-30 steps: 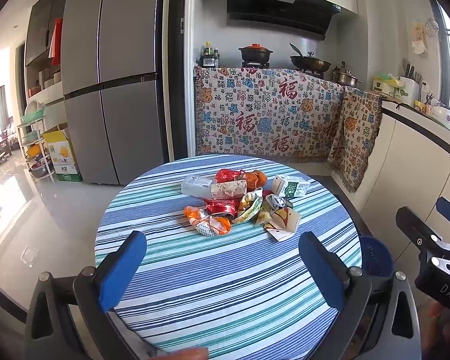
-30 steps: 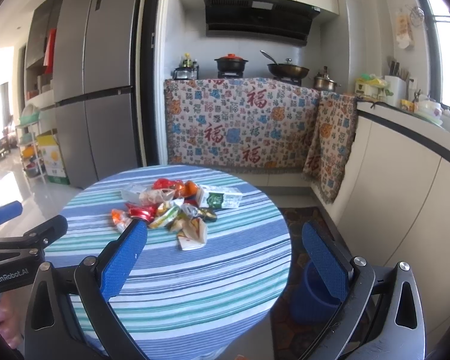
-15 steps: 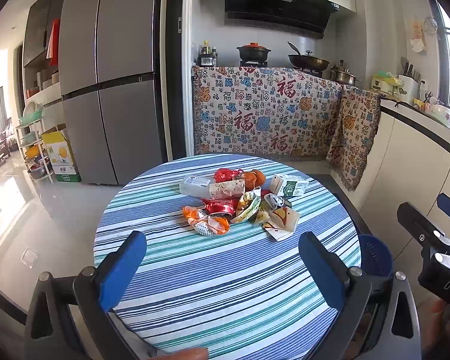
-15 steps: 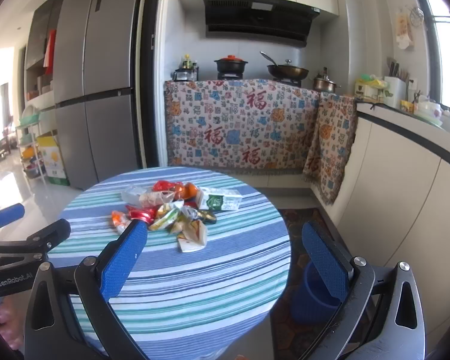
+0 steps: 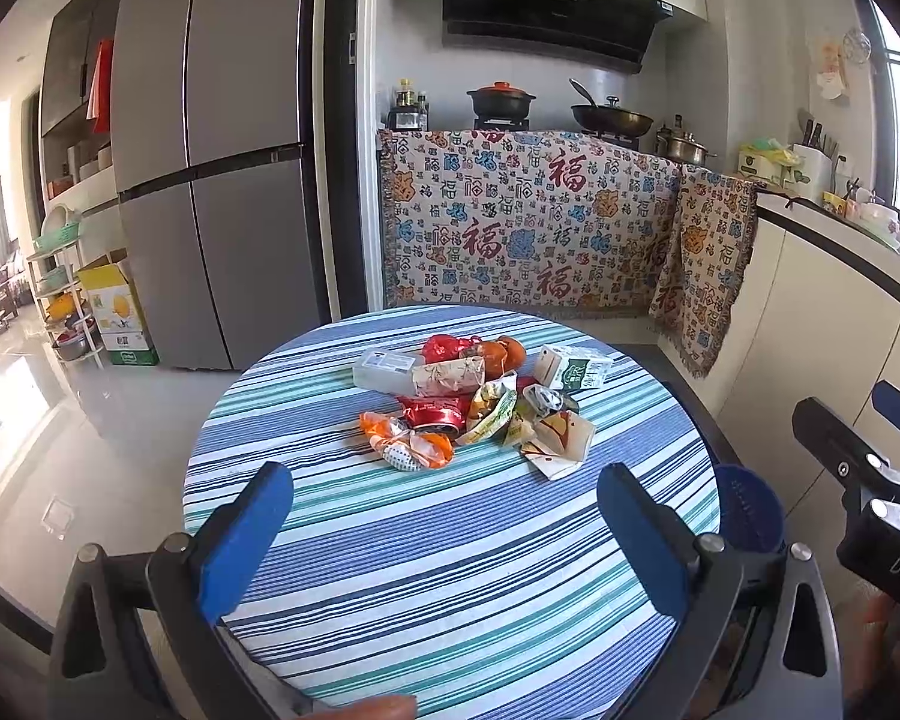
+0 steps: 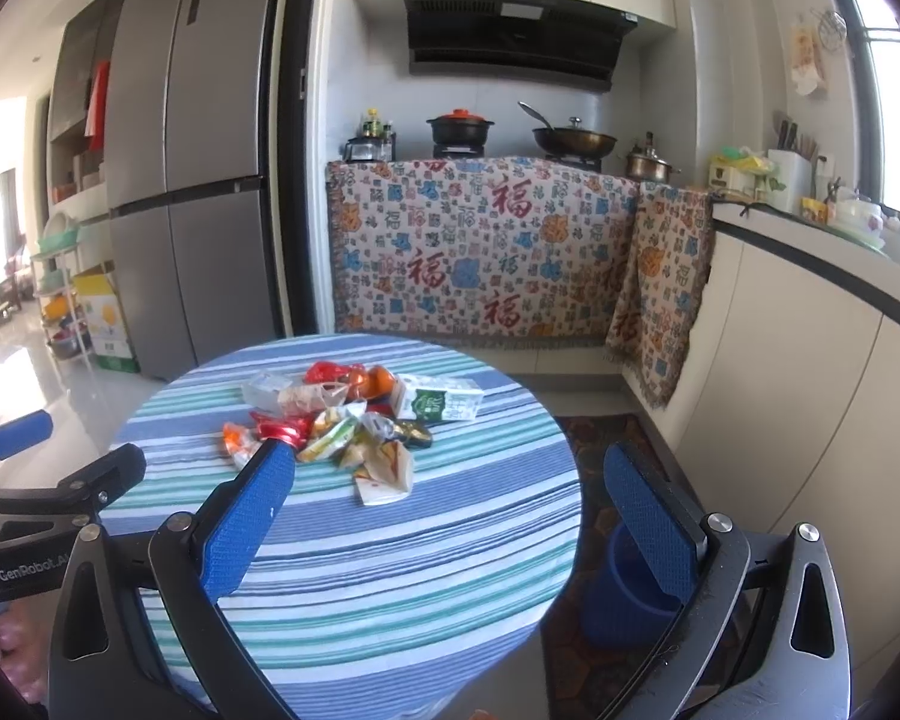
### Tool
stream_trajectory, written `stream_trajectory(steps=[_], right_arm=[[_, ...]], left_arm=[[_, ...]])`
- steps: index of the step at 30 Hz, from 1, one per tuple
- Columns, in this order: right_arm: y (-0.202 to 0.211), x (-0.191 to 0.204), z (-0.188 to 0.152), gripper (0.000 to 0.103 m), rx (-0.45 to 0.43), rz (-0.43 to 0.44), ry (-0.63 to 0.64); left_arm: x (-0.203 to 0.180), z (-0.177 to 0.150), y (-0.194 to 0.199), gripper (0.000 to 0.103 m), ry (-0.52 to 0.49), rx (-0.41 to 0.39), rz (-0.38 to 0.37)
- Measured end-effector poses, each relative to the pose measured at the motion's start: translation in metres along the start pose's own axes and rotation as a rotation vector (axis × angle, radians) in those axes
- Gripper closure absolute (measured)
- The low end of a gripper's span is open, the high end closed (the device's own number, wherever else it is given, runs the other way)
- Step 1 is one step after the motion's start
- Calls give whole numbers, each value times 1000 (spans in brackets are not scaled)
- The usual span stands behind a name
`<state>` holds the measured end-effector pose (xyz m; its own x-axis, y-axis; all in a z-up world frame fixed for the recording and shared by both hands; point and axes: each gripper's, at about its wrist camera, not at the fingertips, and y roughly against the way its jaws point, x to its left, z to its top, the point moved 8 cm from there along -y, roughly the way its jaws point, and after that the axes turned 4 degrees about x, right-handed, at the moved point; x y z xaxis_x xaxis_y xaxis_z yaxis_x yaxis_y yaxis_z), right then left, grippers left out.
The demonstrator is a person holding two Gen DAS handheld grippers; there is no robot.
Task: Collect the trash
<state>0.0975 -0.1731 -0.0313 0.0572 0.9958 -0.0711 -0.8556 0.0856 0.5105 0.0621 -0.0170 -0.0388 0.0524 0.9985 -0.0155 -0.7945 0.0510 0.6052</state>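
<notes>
Trash [image 5: 474, 402] lies heaped near the middle of the round striped table [image 5: 450, 570] in the left wrist view, wrappers, a crushed red can and a milk carton [image 5: 573, 367] touching one another; the left gripper [image 5: 444, 534] hangs over the near edge, jaws spread wide and empty, and a blue bin [image 5: 747, 510] stands on the floor just beside the table's right rim. From the right wrist view the right gripper [image 6: 450, 516] is likewise wide open and empty, the pile [image 6: 354, 420] ahead and to its left, the bin [image 6: 624, 594] below, perhaps empty though its inside is hard to read. Nothing is collected yet; this looks like the approach, and the next move calls for reaching forward to the nearest wrapper. Against the earlier frames both views have barely shifted.
</notes>
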Motion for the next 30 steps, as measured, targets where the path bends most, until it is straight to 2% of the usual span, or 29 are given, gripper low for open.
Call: stream_trajectory(steps=[30], right_arm=[[-3, -5, -2, 0, 12, 8, -14]], left_arm=[[-4, -2, -3, 0, -10, 7, -3]])
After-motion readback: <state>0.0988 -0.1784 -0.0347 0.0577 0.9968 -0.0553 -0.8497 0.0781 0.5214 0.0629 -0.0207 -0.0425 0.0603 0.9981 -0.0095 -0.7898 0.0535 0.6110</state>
